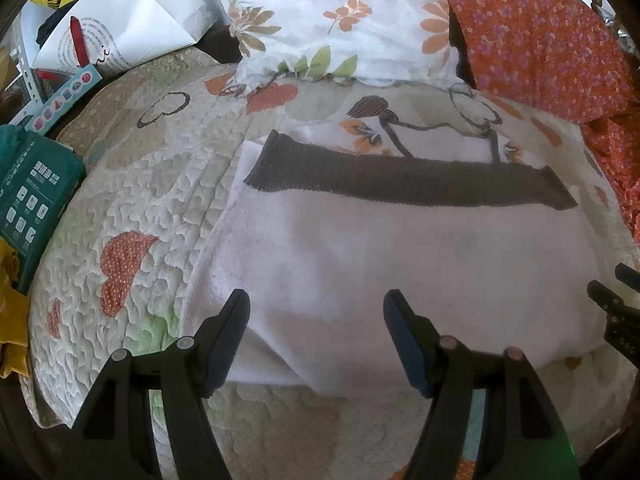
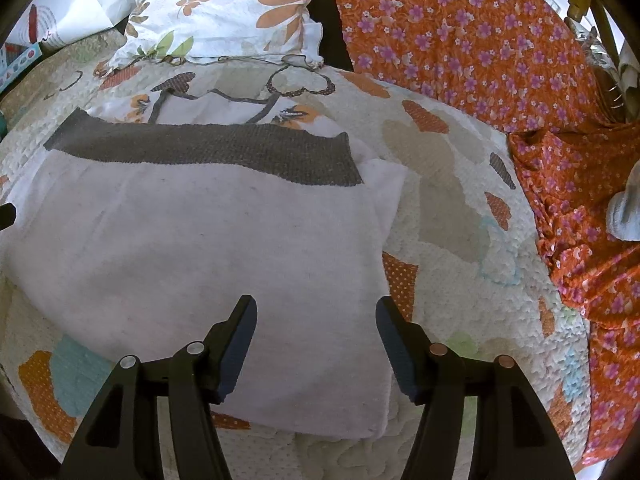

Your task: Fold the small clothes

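White garment (image 1: 360,248) with dark ribbed band (image 1: 400,182) lies flat, folded, on the quilt (image 1: 160,200) — left gripper (image 1: 316,340) and right gripper (image 2: 316,344) both spread, empty, over its near edge — next likely pinch that edge, fold toward band.

Bare quilt (image 2: 448,208) right of the garment (image 2: 200,232); pillow (image 1: 340,20), orange cloth (image 2: 500,60) perhaps crowding behind.

This is a bedroom in a home; a quilted bedspread (image 1: 168,184) with orange and green patches covers the bed; a flowered pillow (image 1: 344,20) lies at its head; an orange flowered cloth (image 2: 500,52) is heaped alongside; bags and a green box (image 1: 32,196) crowd the edge.
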Tool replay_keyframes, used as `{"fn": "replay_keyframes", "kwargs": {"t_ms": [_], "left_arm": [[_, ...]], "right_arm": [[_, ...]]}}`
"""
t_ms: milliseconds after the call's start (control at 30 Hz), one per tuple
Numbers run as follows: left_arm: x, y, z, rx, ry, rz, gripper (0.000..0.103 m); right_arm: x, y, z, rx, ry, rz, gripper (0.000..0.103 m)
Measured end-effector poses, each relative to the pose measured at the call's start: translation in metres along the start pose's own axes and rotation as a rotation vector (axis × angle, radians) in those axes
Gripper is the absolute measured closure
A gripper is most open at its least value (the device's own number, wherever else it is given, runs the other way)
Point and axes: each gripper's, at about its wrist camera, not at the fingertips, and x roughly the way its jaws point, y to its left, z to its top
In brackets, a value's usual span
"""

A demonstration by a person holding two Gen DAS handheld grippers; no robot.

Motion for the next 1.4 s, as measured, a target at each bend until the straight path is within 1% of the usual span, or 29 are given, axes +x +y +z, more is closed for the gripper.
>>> {"fn": "replay_keyframes", "kwargs": {"t_ms": [233,333,400,433,500,533,633,667,733,767,800,867,900,933,967,1000,1033,1067,1100,1133,1200,1267,1333,1400], "left_arm": [[0.003,0.001,-0.001,0.002,0.007,0.001,0.035],[0.001,0.012,0.003,-0.005,0.001,0.004,0.035],[-0.003,0.031,0.007,-0.04,-0.015,0.03,0.033],[-0.003,0.041,0.008,-0.065,-0.016,0.039,0.03],[-0.003,0.071,0.008,-0.15,-0.009,0.041,0.029],[-0.002,0.088,0.006,-0.201,0.006,0.028,0.029],[0.002,0.119,-0.005,-0.287,0.052,-0.007,0.029],[0.004,0.128,-0.01,-0.308,0.075,-0.032,0.029],[0.006,0.136,-0.02,-0.328,0.094,-0.085,0.029],[0.008,0.138,-0.026,-0.331,0.105,-0.143,0.029],[0.01,0.137,-0.029,-0.328,0.114,-0.184,0.029],[0.015,0.131,-0.036,-0.303,0.137,-0.262,0.029],[0.017,0.127,-0.037,-0.285,0.144,-0.278,0.029],[0.021,0.12,-0.038,-0.262,0.149,-0.286,0.031],[0.025,0.113,-0.037,-0.231,0.156,-0.287,0.047],[0.027,0.106,-0.036,-0.196,0.159,-0.269,0.06],[0.026,0.099,-0.034,-0.151,0.156,-0.212,0.084],[0.025,0.098,-0.031,-0.134,0.153,-0.183,0.093],[0.024,0.1,-0.029,-0.149,0.156,-0.187,0.093],[0.022,0.106,-0.026,-0.18,0.161,-0.166,0.093],[0.016,0.117,-0.024,-0.196,0.141,-0.113,0.094],[0.012,0.124,-0.024,-0.211,0.132,-0.088,0.094],[0.01,0.123,-0.025,-0.201,0.125,-0.077,0.094],[0.01,0.116,-0.024,-0.171,0.124,-0.049,0.092]], "right_arm": [[0.002,-0.001,-0.001,-0.016,0.005,-0.016,0.036],[0.002,0.0,-0.001,-0.015,0.005,-0.017,0.036],[0.002,-0.002,-0.001,-0.009,0.007,-0.015,0.035],[0.003,-0.004,-0.002,-0.004,0.009,-0.013,0.035],[0.005,-0.01,-0.002,0.014,0.017,-0.003,0.035],[0.005,-0.013,-0.003,0.022,0.02,0.002,0.035],[0.009,-0.021,-0.005,0.046,0.034,0.006,0.034],[0.009,-0.023,-0.005,0.05,0.037,0.006,0.034],[0.012,-0.025,-0.006,0.057,0.044,0.008,0.034],[0.012,-0.026,-0.006,0.059,0.046,0.008,0.034],[0.013,-0.027,-0.007,0.059,0.047,0.008,0.034],[0.013,-0.026,-0.007,0.057,0.047,0.008,0.034],[0.013,-0.026,-0.007,0.053,0.047,0.008,0.034],[0.013,-0.025,-0.007,0.05,0.046,0.009,0.034],[0.013,-0.024,-0.006,0.045,0.046,0.01,0.034],[0.013,-0.022,-0.006,0.039,0.044,0.01,0.034],[0.013,-0.02,-0.006,0.031,0.04,0.011,0.034],[0.012,-0.017,-0.006,0.024,0.037,0.013,0.034],[0.011,-0.014,-0.006,0.012,0.031,0.018,0.034],[0.01,-0.012,-0.006,0.004,0.026,0.021,0.034],[0.007,-0.008,-0.006,-0.016,0.012,0.024,0.034],[0.005,-0.006,-0.008,-0.034,0.001,0.013,0.034],[0.005,-0.004,-0.008,-0.042,-0.002,0.001,0.034],[0.006,-0.005,-0.007,-0.03,0.003,0.002,0.034]]}}
